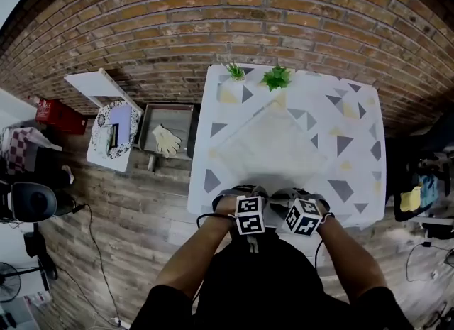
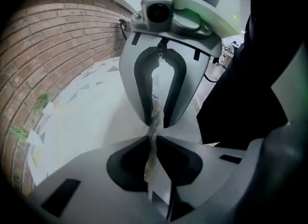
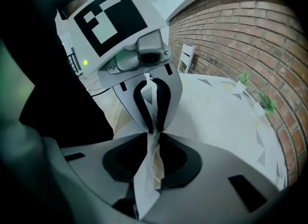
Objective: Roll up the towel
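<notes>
Cream towel, head view: a pale cream fabric towel (image 1: 273, 144) lies spread flat on the white table with grey and yellow triangles (image 1: 358, 144), and its near edge reaches the table's near side.
Grippers, head view: the left gripper (image 1: 248, 197) and the right gripper (image 1: 289, 199) sit close side by side at the towel's near edge, with their marker cubes facing up.
Far edge, head view: two small green plants in white pots (image 1: 277, 77) stand on the table near the red brick wall (image 1: 227, 16).
Beside the table, head view: a grey tray (image 1: 181, 119) left of the table holds pale gloves (image 1: 167, 139).
Left jaws, left gripper view: the left gripper (image 2: 153, 140) is clamped on a pinched fold of towel (image 2: 151, 159) that stands upright between the pads.
Opposite, left gripper view: the right gripper (image 2: 157, 120) faces it tip to tip, and the same fold runs into its jaws.
Right jaws, right gripper view: the right gripper (image 3: 155, 138) is closed on a bunched strip of towel (image 3: 147, 179).
Opposite, right gripper view: the left gripper (image 3: 153, 127) meets it, and the rest of the towel lies flat on the table behind.
</notes>
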`<state>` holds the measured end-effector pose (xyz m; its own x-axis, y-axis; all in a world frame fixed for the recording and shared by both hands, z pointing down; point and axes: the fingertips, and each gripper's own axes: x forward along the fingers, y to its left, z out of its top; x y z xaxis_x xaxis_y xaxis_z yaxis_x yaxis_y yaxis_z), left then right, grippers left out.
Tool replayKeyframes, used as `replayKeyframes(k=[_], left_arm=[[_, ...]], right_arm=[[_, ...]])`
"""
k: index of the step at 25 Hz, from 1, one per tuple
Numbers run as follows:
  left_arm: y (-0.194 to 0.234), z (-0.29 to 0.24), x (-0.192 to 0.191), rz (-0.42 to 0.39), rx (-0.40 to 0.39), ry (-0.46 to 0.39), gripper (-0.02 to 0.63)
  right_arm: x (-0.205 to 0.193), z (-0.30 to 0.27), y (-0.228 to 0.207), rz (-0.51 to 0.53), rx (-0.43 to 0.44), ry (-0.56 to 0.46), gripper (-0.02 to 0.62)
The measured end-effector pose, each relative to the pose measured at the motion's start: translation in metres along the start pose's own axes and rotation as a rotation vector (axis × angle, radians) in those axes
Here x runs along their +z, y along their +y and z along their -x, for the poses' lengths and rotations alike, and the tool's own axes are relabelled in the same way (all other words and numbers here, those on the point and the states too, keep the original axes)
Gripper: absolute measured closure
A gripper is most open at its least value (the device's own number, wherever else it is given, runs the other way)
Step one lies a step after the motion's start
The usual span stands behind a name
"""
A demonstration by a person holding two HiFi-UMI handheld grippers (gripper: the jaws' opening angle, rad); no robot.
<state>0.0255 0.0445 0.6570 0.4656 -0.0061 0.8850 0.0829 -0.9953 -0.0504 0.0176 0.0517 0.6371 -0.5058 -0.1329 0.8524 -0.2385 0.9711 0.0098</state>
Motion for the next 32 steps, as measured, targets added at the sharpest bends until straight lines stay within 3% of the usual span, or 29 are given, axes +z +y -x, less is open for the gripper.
replayKeyframes(k=[7, 12, 19, 24, 28, 32], left_arm=[[0.003, 0.001, -0.001, 0.053, -0.028, -0.006, 0.549], [0.004, 0.003, -0.001, 0.096, -0.045, -0.018, 0.557], [0.006, 0.006, -0.003, 0.033, -0.002, 0.000, 0.558], [0.005, 0.006, -0.003, -0.056, 0.038, 0.036, 0.548], [0.000, 0.004, -0.003, -0.082, 0.033, 0.057, 0.487], [0.002, 0.002, -0.002, -0.091, 0.052, 0.058, 0.479]], right_arm=[[0.014, 0.006, 0.001, 0.042, -0.038, -0.033, 0.509], [-0.010, -0.012, 0.003, 0.068, -0.049, 0.076, 0.494], [-0.015, -0.019, -0.005, 0.052, -0.046, 0.088, 0.508], [-0.013, -0.019, -0.010, -0.028, 0.016, 0.073, 0.546], [-0.011, -0.016, -0.013, -0.119, 0.095, 0.058, 0.555], [-0.005, -0.008, -0.018, -0.210, 0.136, 0.014, 0.557]])
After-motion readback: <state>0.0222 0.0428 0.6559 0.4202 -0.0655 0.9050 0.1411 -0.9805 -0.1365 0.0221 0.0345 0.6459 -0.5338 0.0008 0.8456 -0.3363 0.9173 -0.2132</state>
